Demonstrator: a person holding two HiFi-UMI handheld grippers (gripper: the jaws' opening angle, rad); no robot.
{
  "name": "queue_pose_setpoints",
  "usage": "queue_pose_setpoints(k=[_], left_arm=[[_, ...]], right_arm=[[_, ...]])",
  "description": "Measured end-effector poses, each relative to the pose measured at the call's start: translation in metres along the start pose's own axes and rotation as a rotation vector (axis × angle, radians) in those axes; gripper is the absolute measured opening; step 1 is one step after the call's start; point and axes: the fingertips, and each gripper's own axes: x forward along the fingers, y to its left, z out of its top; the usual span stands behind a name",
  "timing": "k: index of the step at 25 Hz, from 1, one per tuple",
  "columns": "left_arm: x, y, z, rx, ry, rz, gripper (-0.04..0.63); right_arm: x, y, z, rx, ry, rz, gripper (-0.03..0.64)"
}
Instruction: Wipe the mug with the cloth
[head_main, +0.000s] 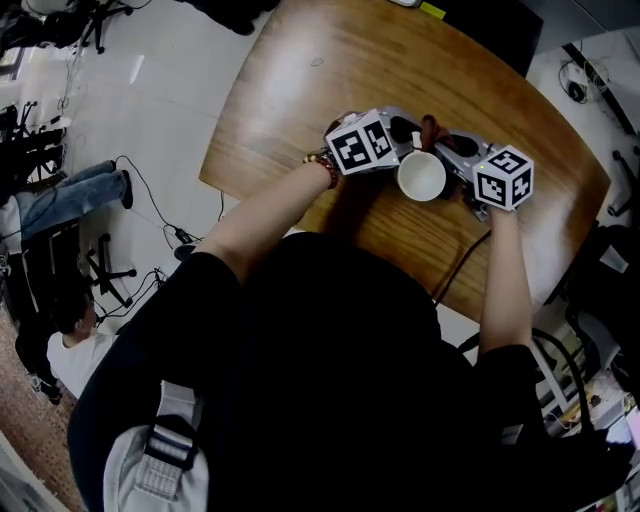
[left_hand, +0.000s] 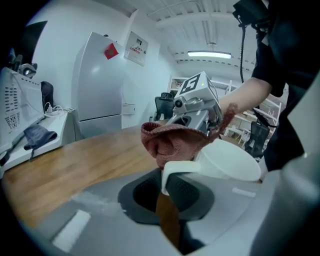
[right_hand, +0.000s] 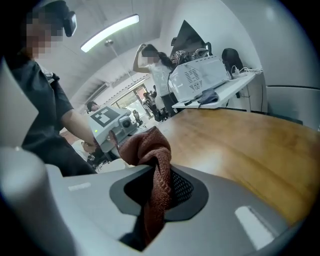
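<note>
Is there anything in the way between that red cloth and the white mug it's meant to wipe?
Nothing visible. The cloth, pinched in the right gripper, seems to press against the mug beside its handle, which the left gripper grips.

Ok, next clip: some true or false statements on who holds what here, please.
1. The left gripper grips the white mug by its handle. True.
2. The right gripper is empty. False: its jaws are shut on the cloth.
3. The cloth is blue. False: it is reddish-brown.
4. In the head view the mug sits between the two grippers, above a wooden table. True.
</note>
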Motion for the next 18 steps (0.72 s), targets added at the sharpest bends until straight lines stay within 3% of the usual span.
queue_pose_setpoints(k=[10,18], left_arm=[[-0.004,0.003,-0.010,-0.038,0.024,0.000,0.053],[-0.033,-0.002,-0.040,-0.052,0.054,0.085,0.058]], right_arm=[[-0.001,-0.031,-0.035,-0.086,0.162,-0.253,0.052],[-0.058,-0.021,-0.086,0.074,0.171,-0.434,0.052]])
